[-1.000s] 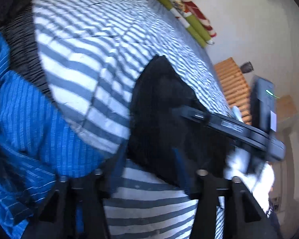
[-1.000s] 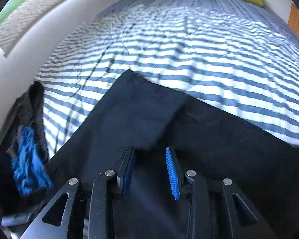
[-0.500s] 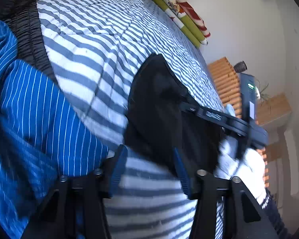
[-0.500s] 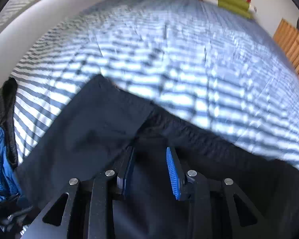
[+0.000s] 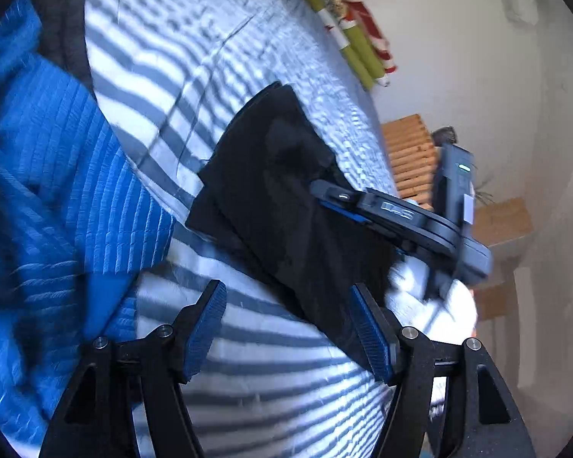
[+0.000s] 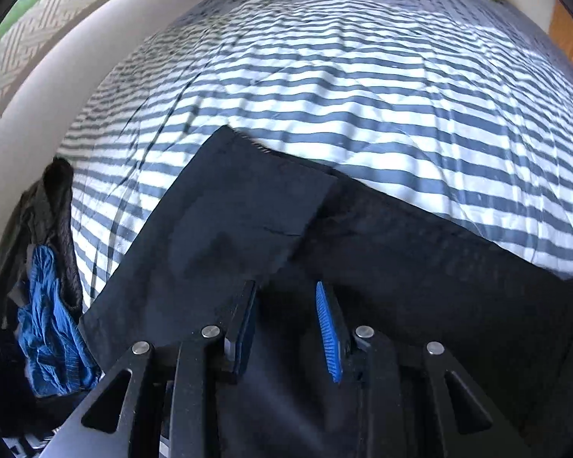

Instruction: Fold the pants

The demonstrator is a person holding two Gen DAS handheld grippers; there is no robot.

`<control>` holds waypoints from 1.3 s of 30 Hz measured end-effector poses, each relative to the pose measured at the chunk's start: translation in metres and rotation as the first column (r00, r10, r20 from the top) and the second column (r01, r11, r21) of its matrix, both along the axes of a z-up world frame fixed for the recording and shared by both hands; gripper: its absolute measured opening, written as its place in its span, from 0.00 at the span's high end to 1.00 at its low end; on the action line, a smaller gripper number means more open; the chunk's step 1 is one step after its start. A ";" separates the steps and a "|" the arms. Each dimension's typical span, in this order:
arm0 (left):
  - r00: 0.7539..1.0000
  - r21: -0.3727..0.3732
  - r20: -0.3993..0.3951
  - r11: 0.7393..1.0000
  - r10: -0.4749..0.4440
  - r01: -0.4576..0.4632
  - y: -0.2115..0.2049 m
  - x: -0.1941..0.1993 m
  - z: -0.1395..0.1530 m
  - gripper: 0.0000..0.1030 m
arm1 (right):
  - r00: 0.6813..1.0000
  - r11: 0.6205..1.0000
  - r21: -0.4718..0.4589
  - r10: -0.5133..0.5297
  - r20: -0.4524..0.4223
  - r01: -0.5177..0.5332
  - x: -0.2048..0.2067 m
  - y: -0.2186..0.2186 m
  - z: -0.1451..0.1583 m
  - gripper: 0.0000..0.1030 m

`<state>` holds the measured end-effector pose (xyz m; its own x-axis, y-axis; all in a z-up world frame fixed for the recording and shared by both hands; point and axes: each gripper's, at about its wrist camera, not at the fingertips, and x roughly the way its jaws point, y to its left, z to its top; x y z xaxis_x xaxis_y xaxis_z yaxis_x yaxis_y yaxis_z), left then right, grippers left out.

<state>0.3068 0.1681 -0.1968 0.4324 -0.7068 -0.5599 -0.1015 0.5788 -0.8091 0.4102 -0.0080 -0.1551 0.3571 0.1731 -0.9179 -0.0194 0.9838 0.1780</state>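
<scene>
1. Two grippers are working here: your left gripper [image 5: 288,328] is hovering at the lower centre of its frame with its blue pads spread wide, gripping nothing, the striped bedspread [image 5: 256,381] showing between them.
2. Your right gripper [image 6: 286,324] is sitting low over the black pants [image 6: 225,229] with its pads apart; no cloth looks pinched between them.
3. The pants are lying across the lower half of the right view, one panel already doubled over onto the rest, its corner pointing toward the upper middle. In the left view they are running diagonally through the centre.
4. You are looking partway through, I judge: one fold is lying in place, and at least one more fold and a smoothing appear to be left.
5. A blue striped garment [image 5: 49,175] is crowding the left side of the left view, close to the pants' near edge, and could snag. Green-and-red rolled bedding [image 5: 347,26] is lying well apart at the upper right.
</scene>
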 end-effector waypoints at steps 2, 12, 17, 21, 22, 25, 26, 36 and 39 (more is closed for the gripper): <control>0.998 -0.015 0.014 0.998 0.066 -0.066 0.005 0.011 0.000 0.32 | 1.000 1.000 -0.007 -0.007 0.005 0.007 -0.002 -0.001 -0.001 0.73; 0.997 0.144 0.058 0.988 0.053 -0.061 -0.006 0.037 0.005 0.70 | 0.998 0.998 -0.026 -0.051 0.046 0.052 -0.004 -0.014 0.009 0.73; 0.992 0.197 0.120 0.979 0.027 -0.051 -0.015 0.023 0.003 0.94 | 1.000 0.997 0.075 0.005 -0.006 -0.004 0.017 0.001 0.001 0.70; 0.969 0.269 0.233 0.963 -0.082 0.016 -0.037 0.013 0.022 0.94 | 1.000 0.991 0.135 0.018 -0.020 -0.016 0.030 0.006 0.016 0.68; 0.963 0.293 0.247 0.955 -0.111 0.034 -0.043 0.011 0.026 0.94 | 1.000 0.991 0.137 0.018 -0.025 -0.014 0.033 0.007 0.018 0.67; 0.947 0.320 0.270 0.944 -0.175 0.083 -0.062 0.015 0.029 0.94 | 0.997 0.983 0.186 0.010 -0.076 0.004 0.048 0.010 0.025 0.58; 0.946 0.322 0.273 0.943 -0.177 0.084 -0.065 0.018 0.029 0.94 | 0.995 0.982 0.188 0.018 -0.094 0.000 0.052 0.012 0.025 0.55; 0.974 0.109 0.177 0.981 0.138 -0.159 0.012 0.034 -0.002 0.53 | 0.977 0.993 0.053 0.109 -0.184 -0.101 0.073 0.058 0.025 0.55; 0.981 0.111 0.180 0.989 0.074 -0.095 0.005 0.038 -0.006 0.80 | 0.975 0.995 0.018 0.097 -0.198 -0.095 0.078 0.067 0.022 0.55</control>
